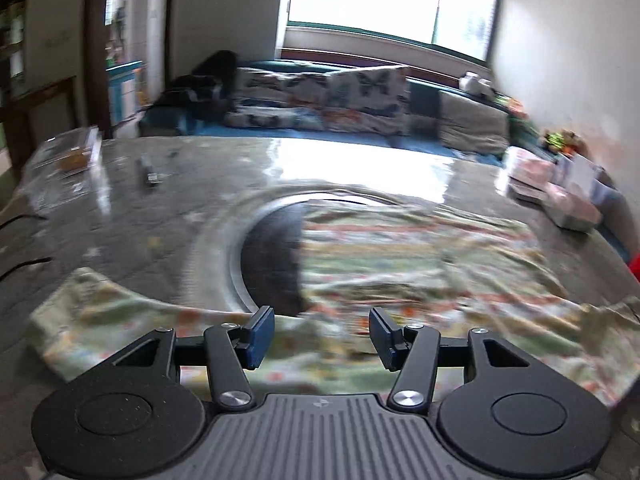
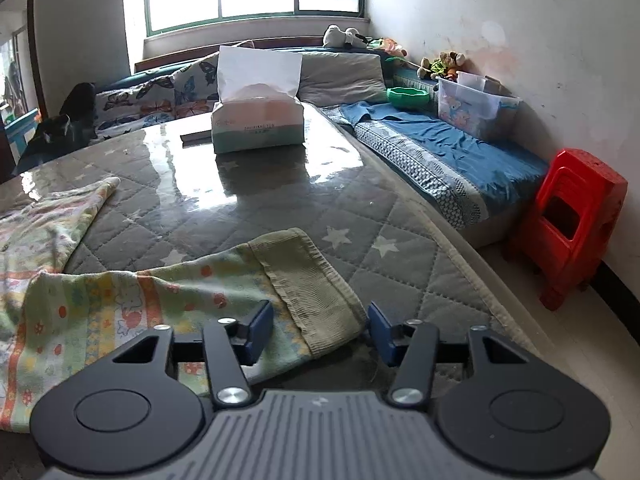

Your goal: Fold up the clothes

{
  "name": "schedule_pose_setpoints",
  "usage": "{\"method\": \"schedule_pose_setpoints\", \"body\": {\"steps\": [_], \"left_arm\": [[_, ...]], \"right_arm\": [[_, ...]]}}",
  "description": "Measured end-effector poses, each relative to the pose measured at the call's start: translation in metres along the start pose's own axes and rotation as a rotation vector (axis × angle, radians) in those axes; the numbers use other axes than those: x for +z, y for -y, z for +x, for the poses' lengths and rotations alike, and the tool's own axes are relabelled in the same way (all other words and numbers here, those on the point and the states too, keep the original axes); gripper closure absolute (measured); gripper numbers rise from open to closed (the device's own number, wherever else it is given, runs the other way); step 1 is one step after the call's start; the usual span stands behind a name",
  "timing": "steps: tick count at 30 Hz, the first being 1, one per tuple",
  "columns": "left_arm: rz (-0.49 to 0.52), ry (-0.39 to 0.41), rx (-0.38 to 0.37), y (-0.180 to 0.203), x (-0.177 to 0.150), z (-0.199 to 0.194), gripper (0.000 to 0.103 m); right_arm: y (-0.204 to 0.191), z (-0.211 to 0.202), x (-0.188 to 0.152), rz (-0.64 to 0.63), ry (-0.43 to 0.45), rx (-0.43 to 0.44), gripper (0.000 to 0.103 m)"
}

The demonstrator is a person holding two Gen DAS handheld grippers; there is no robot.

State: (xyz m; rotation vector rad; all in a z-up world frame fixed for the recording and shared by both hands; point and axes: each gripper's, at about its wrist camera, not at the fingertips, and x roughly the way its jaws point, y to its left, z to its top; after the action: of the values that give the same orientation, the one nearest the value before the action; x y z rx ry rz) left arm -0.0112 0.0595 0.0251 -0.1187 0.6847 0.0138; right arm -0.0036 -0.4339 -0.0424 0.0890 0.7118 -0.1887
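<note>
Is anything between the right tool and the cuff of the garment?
Nothing visible. The right tool is open directly over the ribbed cuff of the patterned garment; the tissue pack sits far beyond.

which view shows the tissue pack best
The right wrist view. The tissue pack stands sharp on the table's far end, a white sheet sticking up from its top. The left wrist view is motion-blurred; only a smeared pinkish shape at the table's right edge might be it, and I cannot tell.
</note>
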Motion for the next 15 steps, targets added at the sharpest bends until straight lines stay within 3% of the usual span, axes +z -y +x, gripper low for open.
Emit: {"method": "schedule_pose_setpoints", "body": {"steps": [4, 5, 15], "left_arm": [[0.053, -0.023, -0.066, 0.03, -0.003, 0.005, 0.046], [0.071, -0.032, -0.081, 0.038, -0.005, 0.007, 0.046], [0.219, -0.063, -0.212, 0.103, -0.02, 0.016, 0.045]], "right_arm": [[0.001, -0.003, 0.0, 0.016, 0.0, 0.032, 0.088], [0.001, -0.005, 0.0, 0.027, 0.001, 0.042, 0.092], [-0.007, -0.052, 0.023, 0.073, 0.116, 0.145, 0.095]]}}
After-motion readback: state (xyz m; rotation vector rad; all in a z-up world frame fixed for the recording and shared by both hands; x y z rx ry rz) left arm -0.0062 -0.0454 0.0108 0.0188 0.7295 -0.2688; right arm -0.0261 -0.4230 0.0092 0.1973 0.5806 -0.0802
